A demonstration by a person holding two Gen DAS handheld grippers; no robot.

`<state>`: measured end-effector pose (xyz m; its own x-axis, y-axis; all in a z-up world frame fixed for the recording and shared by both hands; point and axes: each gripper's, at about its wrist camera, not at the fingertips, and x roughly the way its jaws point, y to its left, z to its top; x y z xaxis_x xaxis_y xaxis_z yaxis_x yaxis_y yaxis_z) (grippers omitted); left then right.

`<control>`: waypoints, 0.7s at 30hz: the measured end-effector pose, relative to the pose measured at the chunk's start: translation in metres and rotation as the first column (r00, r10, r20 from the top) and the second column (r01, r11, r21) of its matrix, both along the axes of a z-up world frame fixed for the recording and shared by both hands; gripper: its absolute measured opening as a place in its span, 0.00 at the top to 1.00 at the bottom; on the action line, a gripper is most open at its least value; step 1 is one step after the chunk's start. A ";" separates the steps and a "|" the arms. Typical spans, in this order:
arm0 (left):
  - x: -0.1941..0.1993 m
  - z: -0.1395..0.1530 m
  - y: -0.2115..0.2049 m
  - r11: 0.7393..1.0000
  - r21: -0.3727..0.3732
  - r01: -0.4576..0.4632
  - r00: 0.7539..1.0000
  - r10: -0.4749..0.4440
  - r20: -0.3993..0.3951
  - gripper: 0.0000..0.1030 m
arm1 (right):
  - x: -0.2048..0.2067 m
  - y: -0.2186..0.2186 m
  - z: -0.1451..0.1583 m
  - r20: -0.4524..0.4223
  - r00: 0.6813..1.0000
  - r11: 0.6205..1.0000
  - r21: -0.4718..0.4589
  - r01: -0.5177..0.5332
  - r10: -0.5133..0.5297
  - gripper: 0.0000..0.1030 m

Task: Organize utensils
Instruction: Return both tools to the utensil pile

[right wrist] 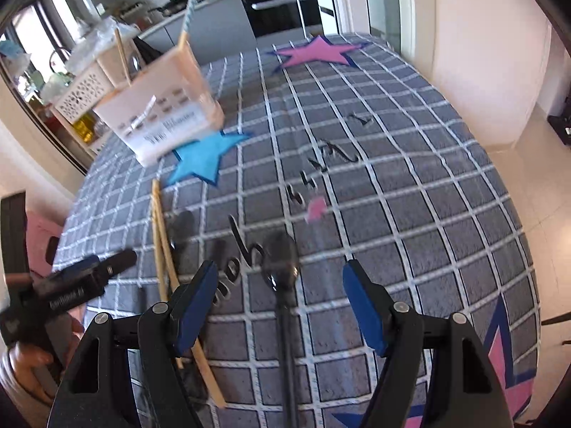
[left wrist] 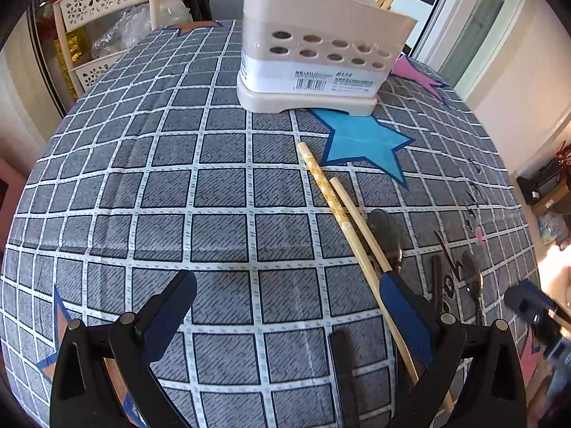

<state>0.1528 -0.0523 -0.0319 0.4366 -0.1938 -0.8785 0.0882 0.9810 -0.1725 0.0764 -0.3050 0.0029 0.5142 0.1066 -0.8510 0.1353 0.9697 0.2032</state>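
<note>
The left gripper (left wrist: 285, 306) hangs with jaws released above the grey checked tablecloth (left wrist: 221, 192), two bamboo chopsticks (left wrist: 342, 214) just right. The right gripper (right wrist: 282, 281), jaws released, straddles a dark metal spoon (right wrist: 282, 260) without touching; the beige plastic utensil holder (left wrist: 314, 53) stands far.

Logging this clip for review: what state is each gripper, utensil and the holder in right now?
Left gripper: open, holds nothing.
Right gripper: open, straddling a spoon, pads clear of it.
Two chopsticks: lying flat side by side on the cloth.
Dark spoon: lying flat between the right gripper's fingers.
Second spoon: lying flat beside the chopsticks.
Utensil holder: upright, chopsticks standing in it.
</note>
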 end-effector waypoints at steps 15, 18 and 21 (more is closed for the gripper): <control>0.024 -0.012 -0.010 0.999 0.046 -0.027 0.999 0.028 -0.027 0.00 | -0.005 0.004 -0.019 -0.076 0.997 0.999 -0.037 -0.005 0.002 0.27; 0.030 -0.013 -0.015 0.998 0.063 -0.021 0.999 0.023 -0.023 0.00 | -0.004 0.006 -0.023 -0.100 0.995 0.998 -0.061 -0.007 0.001 0.27; 0.035 -0.014 -0.017 0.996 0.085 -0.017 0.999 0.020 -0.028 0.00 | -0.004 0.008 -0.027 -0.117 0.993 0.996 -0.084 -0.017 0.007 0.27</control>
<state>0.1875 -0.0688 -0.0454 0.4139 -0.1098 -0.9037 0.0660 0.9937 -0.0905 0.0725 -0.2969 -0.0238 0.4104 0.0372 -0.9111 0.1419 0.9844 0.1042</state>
